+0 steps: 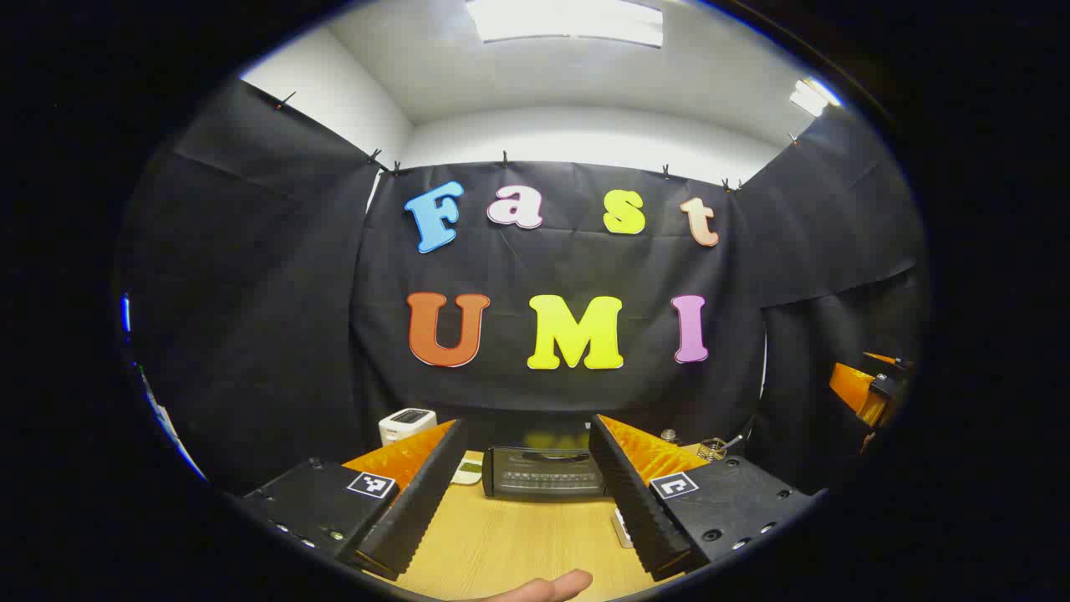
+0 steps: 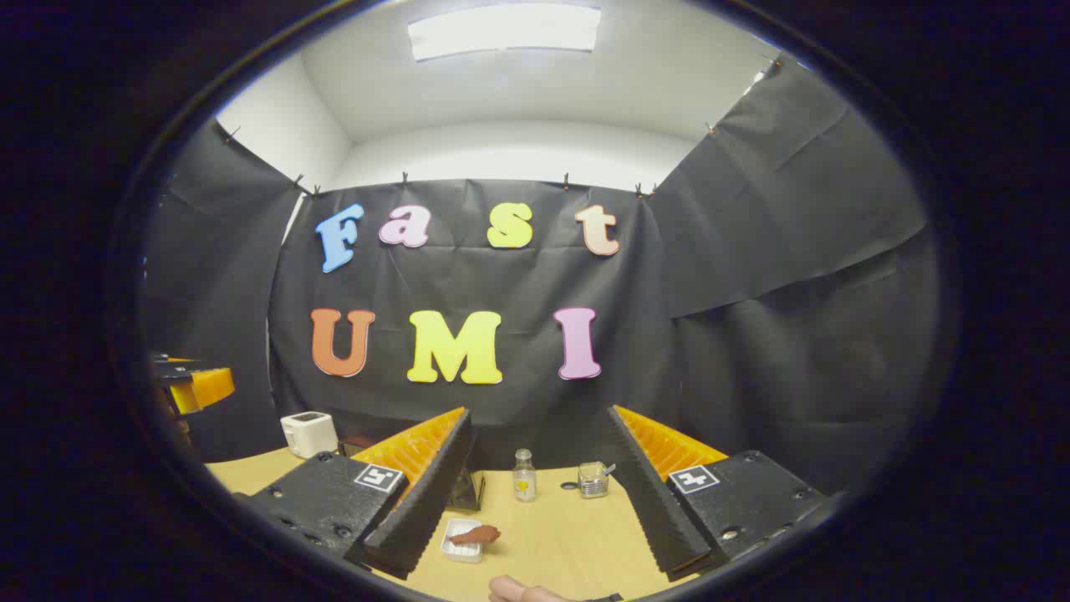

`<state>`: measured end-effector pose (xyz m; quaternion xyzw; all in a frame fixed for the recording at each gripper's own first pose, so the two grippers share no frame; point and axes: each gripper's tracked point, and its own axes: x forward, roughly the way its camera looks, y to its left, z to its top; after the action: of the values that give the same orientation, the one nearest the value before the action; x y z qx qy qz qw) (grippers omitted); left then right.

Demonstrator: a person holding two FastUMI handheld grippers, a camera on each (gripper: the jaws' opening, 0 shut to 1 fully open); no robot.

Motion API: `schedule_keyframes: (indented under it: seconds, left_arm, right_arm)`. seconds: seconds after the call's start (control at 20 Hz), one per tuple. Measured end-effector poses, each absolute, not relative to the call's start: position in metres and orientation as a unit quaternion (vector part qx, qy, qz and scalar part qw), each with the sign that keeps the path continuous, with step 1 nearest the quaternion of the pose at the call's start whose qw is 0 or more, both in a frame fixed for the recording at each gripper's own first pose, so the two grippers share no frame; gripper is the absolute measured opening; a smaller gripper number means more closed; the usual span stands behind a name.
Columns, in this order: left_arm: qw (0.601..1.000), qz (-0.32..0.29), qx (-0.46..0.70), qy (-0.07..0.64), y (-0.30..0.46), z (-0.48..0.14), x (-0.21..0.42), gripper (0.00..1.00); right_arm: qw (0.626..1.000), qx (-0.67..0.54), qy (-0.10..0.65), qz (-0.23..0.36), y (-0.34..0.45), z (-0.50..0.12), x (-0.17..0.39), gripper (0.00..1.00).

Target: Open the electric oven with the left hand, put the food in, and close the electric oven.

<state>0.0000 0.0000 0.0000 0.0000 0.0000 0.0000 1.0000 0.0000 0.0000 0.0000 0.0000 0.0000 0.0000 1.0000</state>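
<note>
Ahead, shut oven (image 1: 545, 472), left gripper (image 1: 522, 493) fingers apart

Wooden table (image 2: 568, 535) bears oven (image 1: 545, 473), toaster (image 2: 308, 433), food tray (image 2: 463, 539).

One electric oven (image 1: 545, 473) sits on one wooden table (image 1: 518, 543) in the left gripper view, and one white toaster (image 1: 407, 425) stands off to its side. Two grippers are held up — the left gripper (image 1: 522, 493) and the right gripper (image 2: 535, 485), each with two fingers set apart. In the right gripper view there is one small white tray (image 2: 462, 540) carrying one brown piece of food (image 2: 476, 534), one clear bottle (image 2: 524, 475), and one small jar (image 2: 593, 479) with a single spoon in it. One fingertip (image 1: 547, 587) shows at the bottom edge — one ceiling light (image 1: 565, 18) overhead.
</note>
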Motion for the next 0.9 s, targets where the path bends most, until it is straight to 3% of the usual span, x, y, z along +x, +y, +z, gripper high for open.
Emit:
schedule_keyframes:
  seconds: [0.05, 0.6, 0.9]
  left_arm:
    - [1.0, -0.007, 0.001, 0.005, -0.005, -0.004, 0.001, 0.95]
    - [1.0, -0.003, 0.006, 0.027, -0.017, -0.024, 0.024, 0.95]
    - [1.0, 0.006, -0.007, 0.025, -0.015, -0.032, 0.07, 0.95]
  right_arm:
    - [1.0, 0.001, 0.0, 0.002, 0.001, 0.0, -0.001, 1.0]
    - [1.0, 0.008, -0.007, 0.005, -0.007, -0.009, 0.004, 1.0]
    - [1.0, 0.011, -0.015, 0.007, -0.013, -0.013, 0.036, 1.0]
